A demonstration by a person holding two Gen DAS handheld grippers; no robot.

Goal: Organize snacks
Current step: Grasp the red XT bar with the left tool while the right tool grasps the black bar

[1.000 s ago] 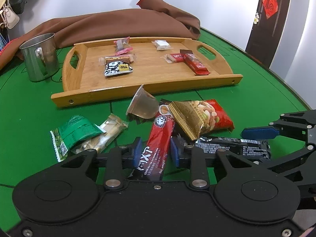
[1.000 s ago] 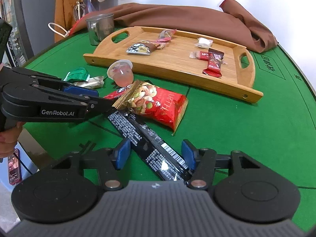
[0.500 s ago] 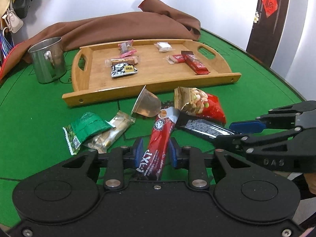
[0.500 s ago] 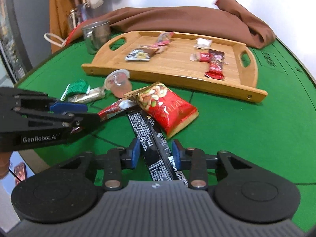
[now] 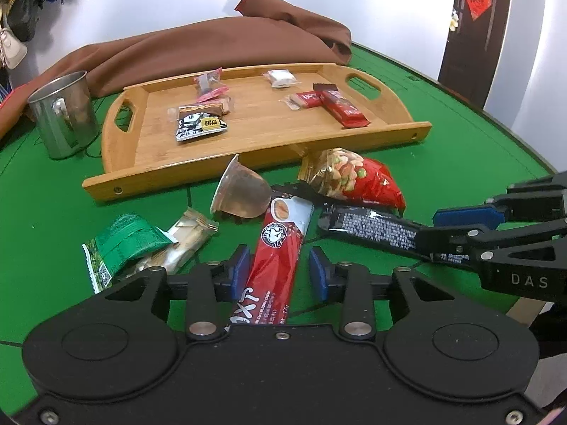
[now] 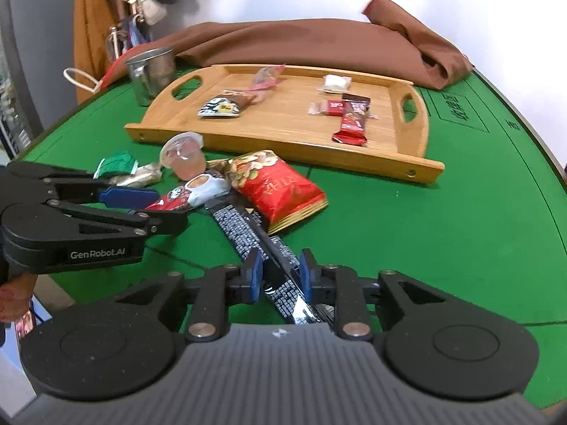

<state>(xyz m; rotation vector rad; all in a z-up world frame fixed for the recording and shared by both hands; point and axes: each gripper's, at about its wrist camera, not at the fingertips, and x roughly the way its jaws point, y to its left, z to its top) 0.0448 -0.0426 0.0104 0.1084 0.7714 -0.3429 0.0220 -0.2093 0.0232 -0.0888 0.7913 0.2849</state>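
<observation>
- Left wrist view: the left gripper point(image 5: 279, 272) jaws are opening around the red sachet point(image 5: 274, 258), which lies between them on the green table point(image 5: 460, 134); "17g" is legible.
- The right gripper point(image 6: 278, 273) is pinched on the black bar point(image 6: 262, 248), marked "DAS".
- "GenRobot.AI" is read on the left unit.

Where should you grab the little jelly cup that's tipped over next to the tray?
Probably across the jelly cup's rounded sides, coming down from above. It lies tipped, its foil lid facing sideways, so the tapered walls are the free part. Snack packets crowd its right side.
</observation>
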